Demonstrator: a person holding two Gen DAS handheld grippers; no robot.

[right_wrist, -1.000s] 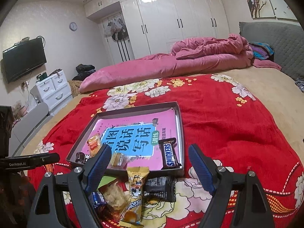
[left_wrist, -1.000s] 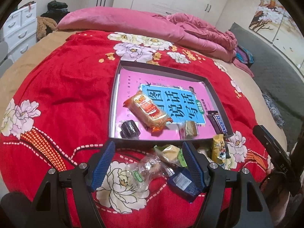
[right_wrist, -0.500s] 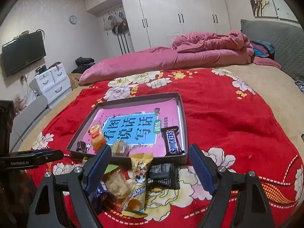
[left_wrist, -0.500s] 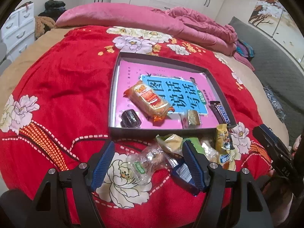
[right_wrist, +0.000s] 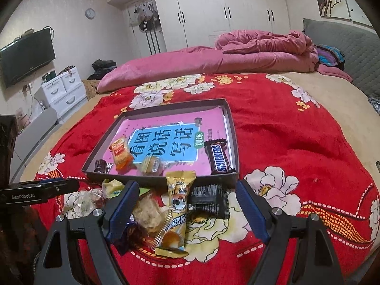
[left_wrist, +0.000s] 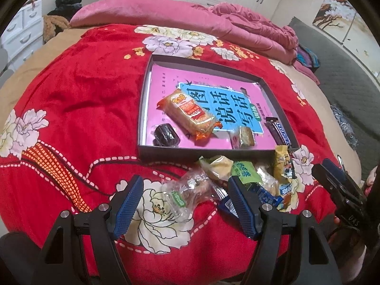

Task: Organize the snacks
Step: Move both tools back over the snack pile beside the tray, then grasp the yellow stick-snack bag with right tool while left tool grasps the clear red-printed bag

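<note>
A dark shallow tray (left_wrist: 144, 99) (right_wrist: 234, 140) with a pink and blue printed bottom lies on the red flowered blanket. In it are an orange biscuit pack (left_wrist: 187, 114), a dark wrapped candy (left_wrist: 165, 134), a small cake (left_wrist: 244, 136) and a Snickers bar (right_wrist: 218, 158). Several loose snacks lie in front of the tray: a clear-wrapped cake (left_wrist: 190, 192), a yellow packet (right_wrist: 177, 211), a black packet (right_wrist: 209, 200). My left gripper (left_wrist: 185, 199) is open over the clear-wrapped cake. My right gripper (right_wrist: 187, 209) is open around the yellow and black packets.
The bed carries a red blanket (left_wrist: 83, 99) and a pink duvet (right_wrist: 237, 57) at the far side. White drawers (right_wrist: 64, 90) and a TV (right_wrist: 26, 57) stand at the left. A grey headboard (right_wrist: 344, 38) is at the right.
Both grippers have moved a little forward and down toward the loose snacks in front of the tray. Both stay open. No snack has moved.
</note>
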